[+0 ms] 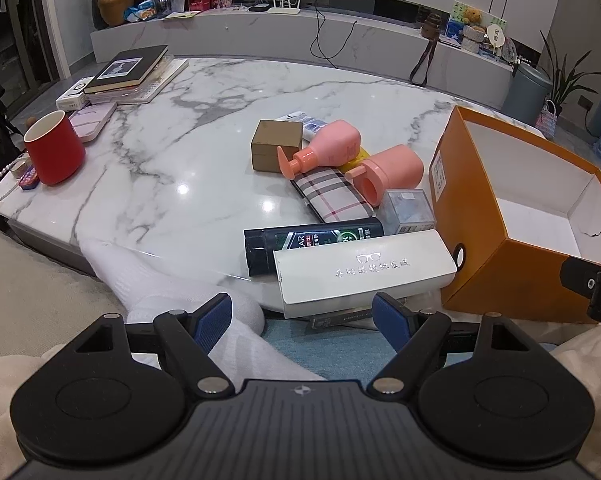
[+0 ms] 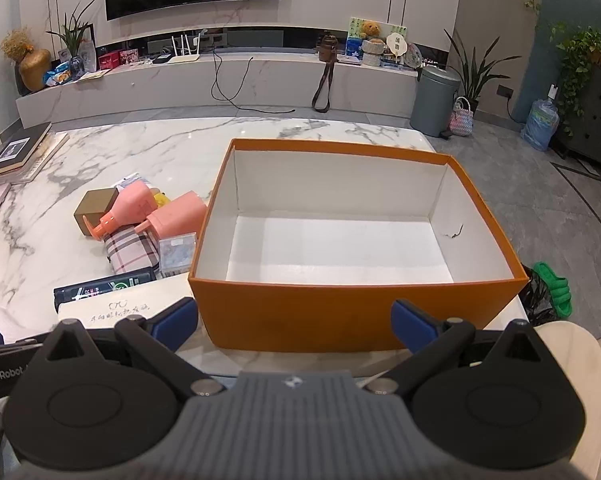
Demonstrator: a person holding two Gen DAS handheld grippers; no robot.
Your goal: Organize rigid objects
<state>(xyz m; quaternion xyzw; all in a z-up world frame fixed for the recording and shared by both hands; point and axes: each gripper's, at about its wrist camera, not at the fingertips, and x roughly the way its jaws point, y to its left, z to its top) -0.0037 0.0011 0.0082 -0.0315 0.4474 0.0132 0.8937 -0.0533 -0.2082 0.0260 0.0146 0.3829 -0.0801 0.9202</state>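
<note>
An orange box (image 2: 340,312) with a white, empty inside stands on the marble table (image 1: 180,152); its side shows in the left wrist view (image 1: 496,276). Left of it lies a pile: a white glasses box (image 1: 364,272), a black bottle (image 1: 312,240), a plaid case (image 1: 332,196), a pink pump bottle (image 1: 328,148), a pink cup-like piece (image 1: 396,172), a brown carton (image 1: 276,144) and a clear cube (image 1: 408,212). My left gripper (image 1: 302,316) is open just short of the white box. My right gripper (image 2: 294,320) is open in front of the orange box's near wall.
A red mug (image 1: 54,152), a pink flat case (image 1: 92,120) and stacked books (image 1: 132,72) occupy the table's left side. A person's white sock (image 1: 180,300) rests by the table edge. A grey bin (image 2: 436,96) and green slipper (image 2: 552,288) are on the floor at right.
</note>
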